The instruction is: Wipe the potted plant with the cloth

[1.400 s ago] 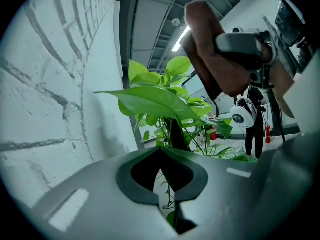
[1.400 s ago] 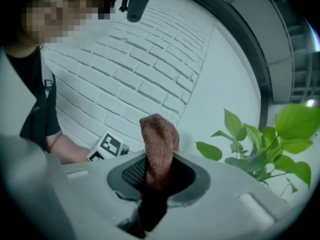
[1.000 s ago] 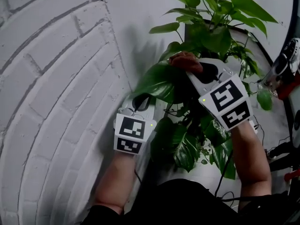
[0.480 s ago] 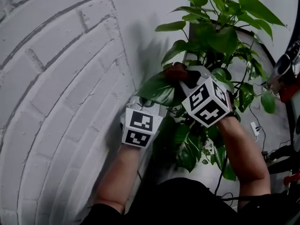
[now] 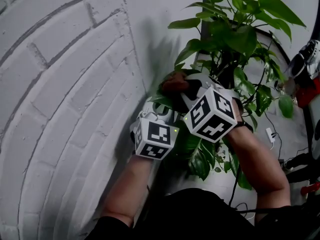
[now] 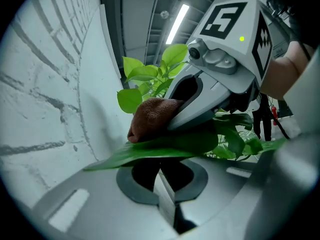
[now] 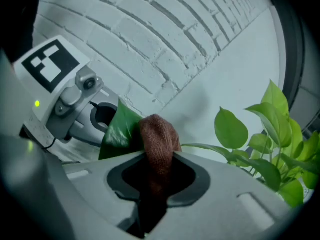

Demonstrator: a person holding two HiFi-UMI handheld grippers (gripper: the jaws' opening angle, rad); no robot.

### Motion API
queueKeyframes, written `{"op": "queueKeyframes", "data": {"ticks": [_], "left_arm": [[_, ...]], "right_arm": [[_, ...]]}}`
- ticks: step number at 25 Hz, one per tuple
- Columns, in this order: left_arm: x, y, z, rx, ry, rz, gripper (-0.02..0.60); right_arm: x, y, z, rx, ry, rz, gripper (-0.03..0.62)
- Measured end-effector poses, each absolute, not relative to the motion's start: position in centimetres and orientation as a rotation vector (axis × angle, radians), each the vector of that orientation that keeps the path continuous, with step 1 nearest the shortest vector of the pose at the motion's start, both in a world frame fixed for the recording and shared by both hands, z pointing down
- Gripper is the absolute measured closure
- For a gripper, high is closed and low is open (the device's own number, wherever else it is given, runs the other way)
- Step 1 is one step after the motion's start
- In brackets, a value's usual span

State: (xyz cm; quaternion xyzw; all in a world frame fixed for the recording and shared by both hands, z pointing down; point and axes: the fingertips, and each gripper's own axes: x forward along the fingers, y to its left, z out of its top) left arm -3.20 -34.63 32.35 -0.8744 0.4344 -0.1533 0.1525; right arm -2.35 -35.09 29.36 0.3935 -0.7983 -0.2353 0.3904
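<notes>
The potted plant (image 5: pixel 235 39) rises beside the wall, with many green leaves. One broad leaf (image 5: pixel 165 102) lies flat across the fingertips of my left gripper (image 5: pixel 161 110), which is shut beneath it. That leaf (image 6: pixel 165 146) shows edge-on just past the left gripper's (image 6: pixel 161 170) closed jaws. My right gripper (image 5: pixel 183 88) is shut on the brown cloth (image 5: pixel 174 81) and presses it on the leaf's upper face. From the right gripper (image 7: pixel 157 170), the cloth (image 7: pixel 159 136) touches the leaf (image 7: pixel 119 129), with the left gripper (image 7: pixel 106 117) behind it.
A white brick wall (image 5: pixel 65 99) stands close on the left. Black cables (image 5: pixel 232 189) and a white plug (image 5: pixel 270 134) lie on the floor at the right. Red and white equipment (image 5: pixel 306 74) stands at the right edge. The person's dark clothing fills the bottom of the head view.
The right gripper has slid the cloth down and left along the broad leaf, toward the left gripper. The left gripper has shifted a little right under the leaf.
</notes>
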Motion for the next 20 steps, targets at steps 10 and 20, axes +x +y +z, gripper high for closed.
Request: {"op": "queueKeyframes", "data": {"ticks": [10, 20], "left_arm": [[-3.4, -33.6, 32.8, -2.46, 1.231, -0.469, 0.565], [-3.5, -32.5, 33.2, -2.471, 1.207, -0.47, 0.565]], "right_arm": [[-6.3, -32.5, 29.5, 0.912, -2.206, -0.448, 0.529], [-7.4, -30.6, 29.1, 0.896, -2.254, -0.44, 0.53]]}}
